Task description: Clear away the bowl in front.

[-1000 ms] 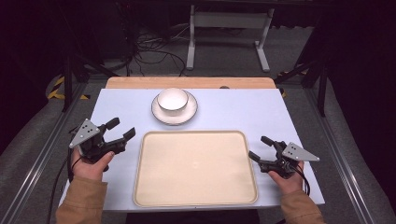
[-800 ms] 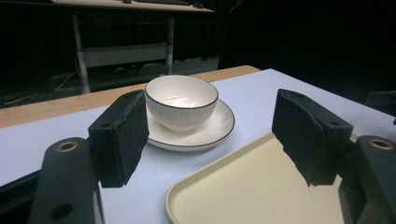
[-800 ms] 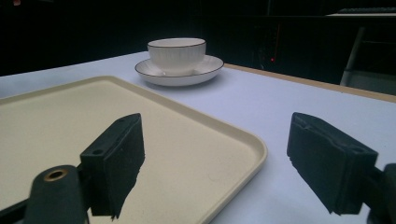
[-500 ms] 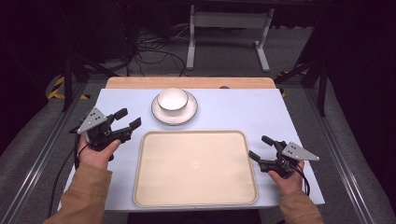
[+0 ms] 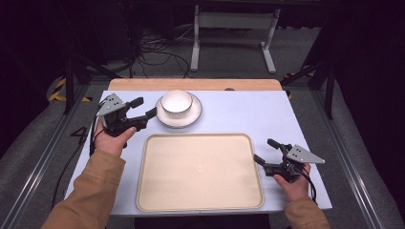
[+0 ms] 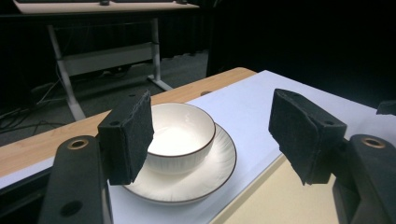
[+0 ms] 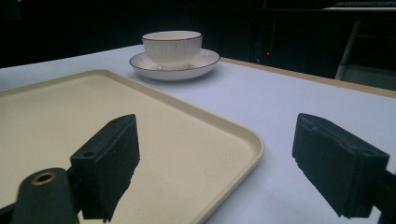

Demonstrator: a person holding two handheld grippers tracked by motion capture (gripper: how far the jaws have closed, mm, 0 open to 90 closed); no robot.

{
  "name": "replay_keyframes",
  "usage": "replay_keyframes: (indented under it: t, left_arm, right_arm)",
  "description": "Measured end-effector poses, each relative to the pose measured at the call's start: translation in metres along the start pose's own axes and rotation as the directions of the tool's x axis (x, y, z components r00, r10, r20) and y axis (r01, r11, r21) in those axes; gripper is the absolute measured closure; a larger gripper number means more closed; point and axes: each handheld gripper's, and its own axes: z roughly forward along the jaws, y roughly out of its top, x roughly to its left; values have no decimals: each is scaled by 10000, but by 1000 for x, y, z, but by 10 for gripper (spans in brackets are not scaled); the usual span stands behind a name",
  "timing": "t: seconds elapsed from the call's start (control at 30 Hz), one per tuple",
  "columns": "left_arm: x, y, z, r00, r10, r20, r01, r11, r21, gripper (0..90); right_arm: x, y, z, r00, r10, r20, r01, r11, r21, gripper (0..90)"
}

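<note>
Left gripper (image 5: pixel 147 107), jaws wide & empty, sits just beside white ribbed ceramic bowl (image 5: pixel 175 101) on white brown-rimmed saucer (image 5: pixel 191 118); off-centre pinch w/ 1 pad could tip bowl.

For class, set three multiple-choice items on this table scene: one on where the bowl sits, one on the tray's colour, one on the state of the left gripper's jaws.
1. Where is the bowl?
A. On the saucer
B. On the tray
C. On the floor

2. What colour is the tray?
A. Red
B. Cream
C. Green

3. How do the jaws of the left gripper stand?
A. Clamped on the bowl
B. Clamped on the tray
C. Open, holding nothing

Answers:
1 A, the left gripper view shows the bowl standing in the saucer.
2 B, the high view shows a pale cream tray.
3 C, the pads stand apart with a gap beside the saucer.
</note>
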Motion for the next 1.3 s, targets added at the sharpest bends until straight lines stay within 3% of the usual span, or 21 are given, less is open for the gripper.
replay_keyframes:
  t: [0.3,0.6,0.87,1.07,1.17,1.23,1.3]
  left_arm:
    - [10,15,27,9998,216,26,-216,9995,226,317]
    - [16,27,56,9996,113,260,-128,9982,593,317]
    - [21,33,73,9999,1,141,-11,9972,743,317]
    - [21,38,83,9991,427,88,-434,9934,1066,311]
    - [20,39,89,9983,533,252,-560,9907,1241,310]
    - [19,41,92,9967,705,410,-757,9868,1429,311]
    - [19,41,95,9933,1017,547,-1099,9780,1772,321]
  right_arm:
    - [-1,0,0,10000,79,30,-79,10000,20,150]
    - [-1,0,0,9999,130,42,-130,9999,-14,150]
    - [-2,0,0,9999,157,-3,-157,9999,-22,148]
    - [-2,0,0,9999,168,-14,-168,9999,-13,148]
    - [-2,0,0,9999,145,-23,-145,9999,-21,148]
    - [-2,0,0,9999,154,-17,-154,9999,-11,147]
    - [-2,0,0,9999,130,-24,-130,9999,-16,147]
